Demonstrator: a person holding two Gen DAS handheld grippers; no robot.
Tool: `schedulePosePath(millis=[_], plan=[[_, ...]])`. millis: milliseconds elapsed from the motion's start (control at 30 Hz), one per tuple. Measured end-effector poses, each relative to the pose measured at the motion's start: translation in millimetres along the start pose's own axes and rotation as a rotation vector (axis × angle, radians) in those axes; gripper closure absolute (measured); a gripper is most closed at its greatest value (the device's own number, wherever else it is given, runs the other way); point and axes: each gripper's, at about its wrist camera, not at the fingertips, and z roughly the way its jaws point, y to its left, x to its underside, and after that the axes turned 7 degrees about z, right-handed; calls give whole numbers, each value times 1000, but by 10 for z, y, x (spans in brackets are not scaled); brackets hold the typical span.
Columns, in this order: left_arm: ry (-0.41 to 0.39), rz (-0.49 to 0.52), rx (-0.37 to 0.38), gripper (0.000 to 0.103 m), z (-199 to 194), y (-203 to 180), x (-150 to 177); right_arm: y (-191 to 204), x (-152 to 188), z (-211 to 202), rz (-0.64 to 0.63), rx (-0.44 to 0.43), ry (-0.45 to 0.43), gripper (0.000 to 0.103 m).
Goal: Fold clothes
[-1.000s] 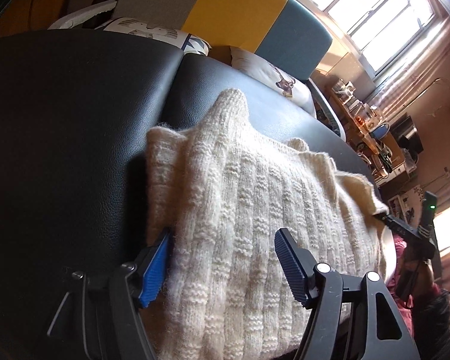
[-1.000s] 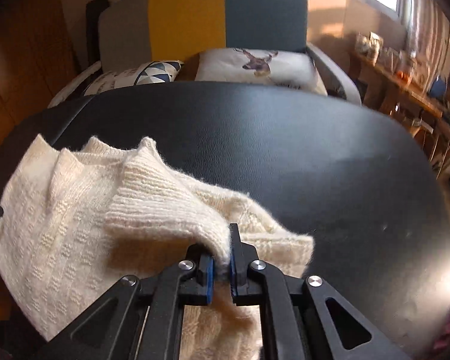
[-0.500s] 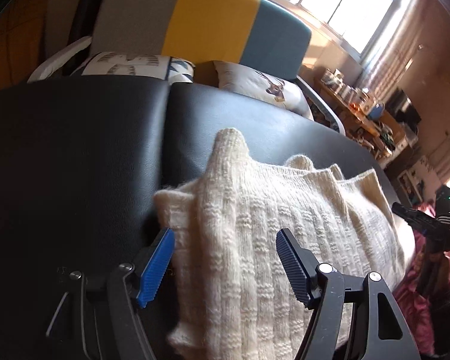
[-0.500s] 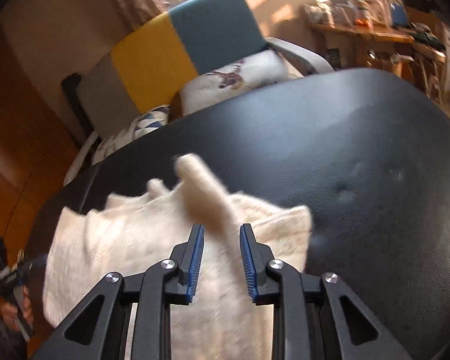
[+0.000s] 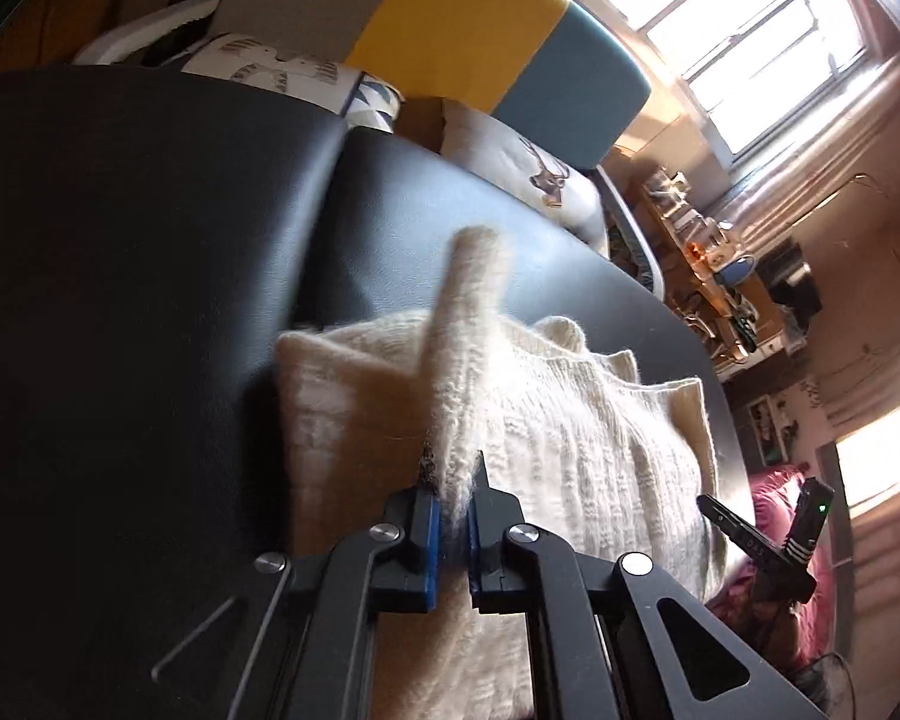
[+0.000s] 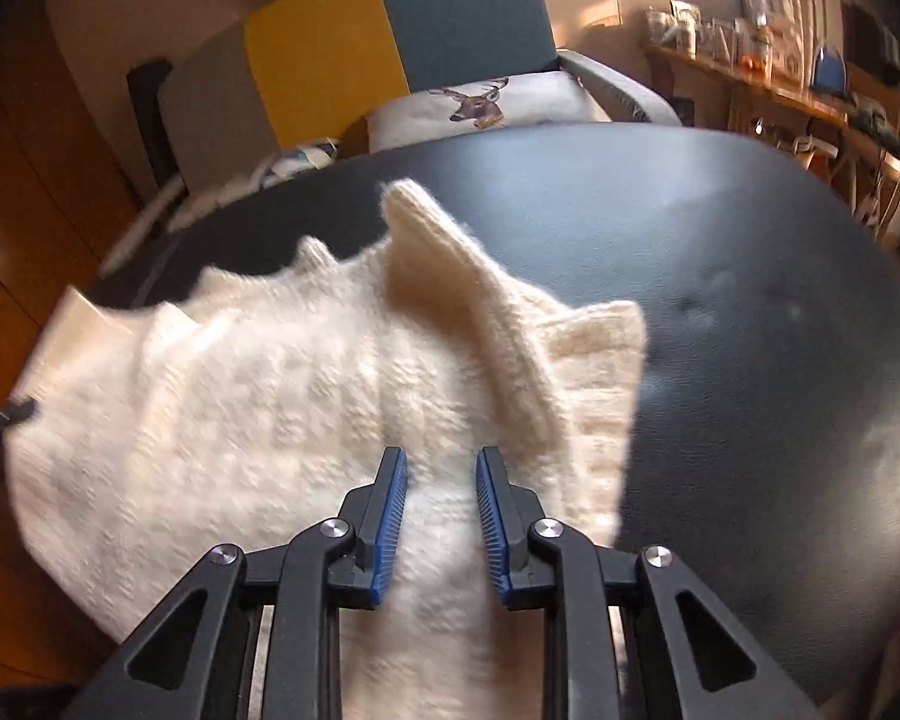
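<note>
A cream knitted sweater lies bunched on a black leather surface. My left gripper is shut on a raised ridge of the knit, which runs up from the blue pads to a cuff-like tip. In the right wrist view the same sweater spreads to the left, with a folded sleeve standing up across it. My right gripper hovers open just above the knit, nothing between its blue pads. The right gripper also shows at the lower right of the left wrist view.
Behind the black surface stands a grey, yellow and teal chair with a deer cushion and a patterned cushion. A cluttered shelf lines the right wall under a bright window.
My left gripper went from wide open over the sweater to shut on a pinched ridge of knit. My right gripper let go of the sleeve and now stands open above the garment.
</note>
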Motion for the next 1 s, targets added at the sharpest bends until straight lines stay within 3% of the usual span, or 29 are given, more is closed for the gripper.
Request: schedulePosePath(millis=[133,200,233,267,333,367,433,467,600,733,800,833,900,933,1000], plan=[[104,-14,-99,90,301,220,101,-50,26,-7,-14,23,5,81],[75,-38,-102,84,208,220,68,-75,39,-10,-21,35,8,80],[50,-39,-125,73,134,199,43,-88,45,-12,-25,41,9,80],[6,-14,-173,69,22,125,10,-100,51,-14,-28,46,11,80],[-91,78,-244,66,-200,-99,-61,-145,63,-16,1,23,6,80],[-116,136,-215,63,-257,-243,-104,-171,58,-11,14,10,4,80],[-121,294,-120,45,-232,-598,-174,-202,60,-11,34,-10,-3,79],[-115,389,-106,45,-165,-795,-189,-208,61,-14,44,-19,-6,79],[39,614,-50,45,399,-1281,-298,-218,68,-23,48,-41,-19,79],[207,604,-29,45,979,-1358,-473,-219,80,-31,31,-54,-29,79],[250,575,-28,51,1170,-1320,-489,-219,84,-29,27,-59,-33,78],[263,563,-34,72,1222,-1303,-473,-219,86,-29,25,-60,-34,78],[268,530,-34,86,1292,-1259,-460,-214,87,-28,25,-57,-33,78],[259,514,-39,93,1296,-1248,-455,-197,81,-33,24,-48,-25,78],[189,500,-73,97,1197,-1286,-423,-144,50,-62,25,-30,-14,78]])
